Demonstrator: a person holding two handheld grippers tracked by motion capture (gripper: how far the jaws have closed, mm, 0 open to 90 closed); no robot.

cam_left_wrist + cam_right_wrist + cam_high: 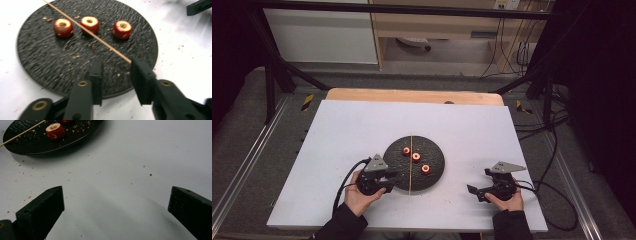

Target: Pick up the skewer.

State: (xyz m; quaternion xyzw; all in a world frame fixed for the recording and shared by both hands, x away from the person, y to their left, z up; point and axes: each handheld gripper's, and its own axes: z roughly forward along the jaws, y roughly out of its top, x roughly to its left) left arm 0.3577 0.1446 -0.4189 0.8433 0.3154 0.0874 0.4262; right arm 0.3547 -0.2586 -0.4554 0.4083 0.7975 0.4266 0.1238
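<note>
A round black plate [434, 150] sits mid-table with three red cored fruit pieces [416, 157] on it. A thin wooden skewer [411, 167] lies straight across the plate. In the left gripper view the skewer [100, 41] runs between the left piece [63, 27] and the middle piece [90, 24]. Its near end stops at the tip of the right jaw. My left gripper [116, 65] hovers over the plate's near edge [50, 62] with its jaws partly apart, their pads pressing nothing. My right gripper [117, 190] stands wide open over bare table, right of the plate [37, 145].
Crumbs are scattered over the plate and the white tabletop [352, 125]. A wooden strip [412, 95] borders the far edge. Black frame posts and cables stand beyond the table on both sides.
</note>
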